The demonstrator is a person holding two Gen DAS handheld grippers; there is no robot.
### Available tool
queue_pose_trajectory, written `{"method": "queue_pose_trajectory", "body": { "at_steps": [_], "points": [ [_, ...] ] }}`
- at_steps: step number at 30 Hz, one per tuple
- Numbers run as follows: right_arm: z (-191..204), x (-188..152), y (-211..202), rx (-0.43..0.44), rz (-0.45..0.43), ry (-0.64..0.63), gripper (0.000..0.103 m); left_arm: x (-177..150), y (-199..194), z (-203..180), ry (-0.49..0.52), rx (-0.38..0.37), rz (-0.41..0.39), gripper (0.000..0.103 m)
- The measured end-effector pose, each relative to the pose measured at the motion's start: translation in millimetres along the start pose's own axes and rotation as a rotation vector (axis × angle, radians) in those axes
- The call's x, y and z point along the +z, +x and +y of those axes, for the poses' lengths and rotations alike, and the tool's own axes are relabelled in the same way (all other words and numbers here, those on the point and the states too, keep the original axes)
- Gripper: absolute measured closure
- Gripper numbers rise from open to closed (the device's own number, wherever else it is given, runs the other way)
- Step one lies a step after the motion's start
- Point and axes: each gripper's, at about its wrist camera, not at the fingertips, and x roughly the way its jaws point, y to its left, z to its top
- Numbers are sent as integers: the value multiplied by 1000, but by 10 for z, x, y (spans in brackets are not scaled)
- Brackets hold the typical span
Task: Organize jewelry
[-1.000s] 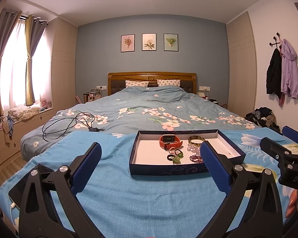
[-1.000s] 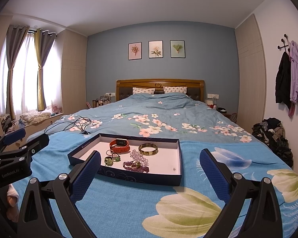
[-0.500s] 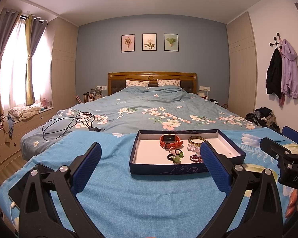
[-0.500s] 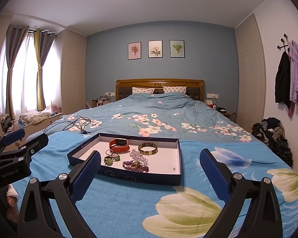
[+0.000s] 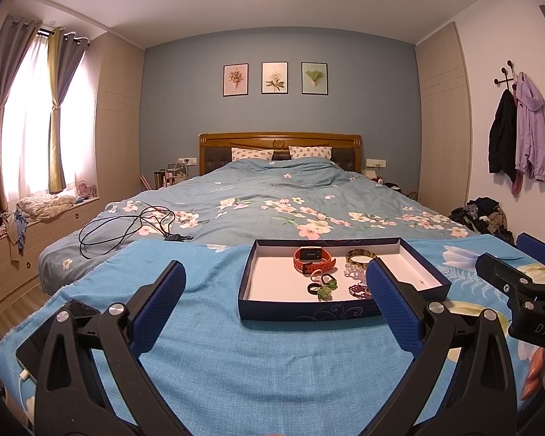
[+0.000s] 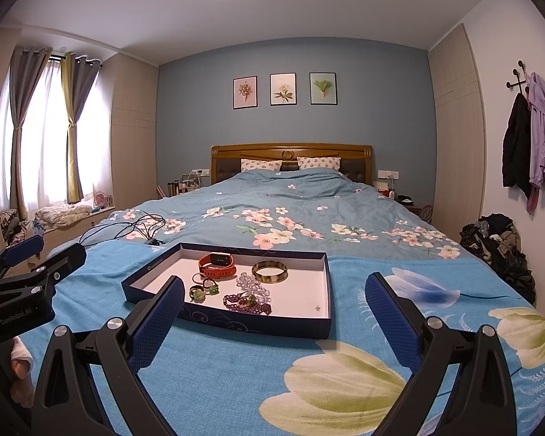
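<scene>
A shallow navy box tray with a white floor lies on a blue blanket on the bed. In it lie an orange watch, a gold bangle, clear beads, a purple bead bracelet and several rings. My left gripper is open and empty, just short of the tray's near wall. My right gripper is open and empty, over the tray's near right edge.
A black phone on a cable lies at the blanket's left corner. Black cables are coiled on the floral duvet behind. A clothes pile sits on the floor at right. The bed drops off at left.
</scene>
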Motion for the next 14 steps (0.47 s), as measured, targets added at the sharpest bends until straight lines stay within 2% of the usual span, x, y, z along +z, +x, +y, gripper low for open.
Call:
{"method": "queue_pose_trajectory", "body": {
  "at_steps": [2, 3, 5, 8, 12, 14],
  "points": [
    [-7, 3, 6, 1, 1, 2, 7, 2, 4, -1, 2, 5, 0, 6],
    [-9, 3, 9, 3, 3, 2, 7, 3, 16, -4, 6, 11, 3, 10],
    [-20, 4, 13, 5, 8, 1, 7, -5, 29, 2, 4, 1, 6, 12],
    [-65, 7, 36, 19, 32, -7, 7, -13, 76, 26, -8, 2, 34, 5],
    [-396, -10, 166, -2, 141, -12, 7, -27, 171, 89, -15, 6, 78, 5],
    [-691, -56, 310, -40, 242, -4, 7, -43, 254, 165, -17, 18, 109, 5]
  ]
}}
